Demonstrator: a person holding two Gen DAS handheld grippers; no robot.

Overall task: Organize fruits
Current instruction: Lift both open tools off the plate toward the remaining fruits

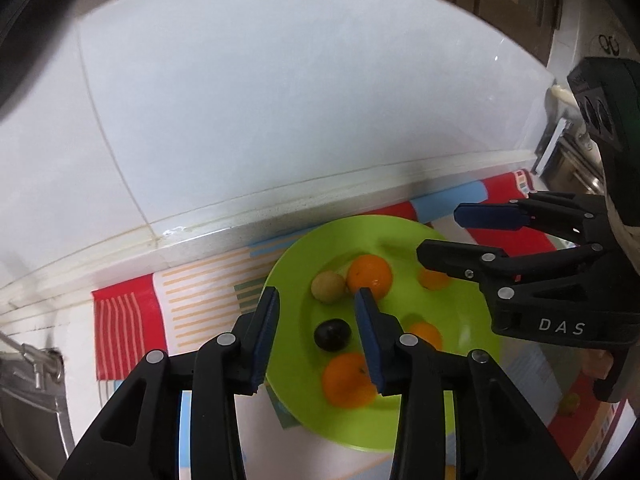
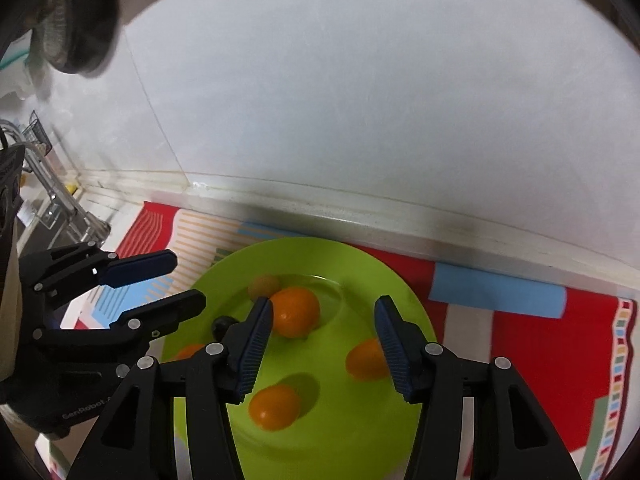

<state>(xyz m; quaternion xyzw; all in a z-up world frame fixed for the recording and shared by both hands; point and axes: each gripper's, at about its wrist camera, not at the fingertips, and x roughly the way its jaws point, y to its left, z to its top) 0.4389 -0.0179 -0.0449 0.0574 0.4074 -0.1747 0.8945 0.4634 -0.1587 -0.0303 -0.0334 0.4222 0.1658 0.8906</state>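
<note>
Glossy lime-green plastic is what fills my left wrist view: a round plate [image 1: 472,344] lying on a striped red, white and blue mat [image 1: 132,320] against the white tiled wall [image 1: 280,100]. My left claw [image 1: 316,336] hangs over the plate's left half with its ribbed blue pads [image 1: 267,332] spread wide, gripping nothing. On the plate I count smooth round fruits: a large orange [image 1: 370,276] near the plate's far side, a dull yellowish ball [image 1: 328,287] touching its left, a dark plum-like fruit [image 1: 332,334] nearer the middle, another orange [image 1: 348,380] near the plate's front rim, and two smaller oranges [image 1: 434,280] toward the right. My right claw [image 1: 438,236] reaches in above the plate's right edge, fingers apart.

From the right wrist, the same plate [image 2: 360,432] sits below my right claw [image 2: 324,352], open and empty, its grooved pads [image 2: 256,350] straddling the plate's middle. A big orange [image 2: 296,312] lies toward the far side, a small one [image 2: 275,407] near the front, another [image 2: 364,360] by the right pad. My left claw [image 2: 186,282], also open, hovers at the plate's left rim.
</note>
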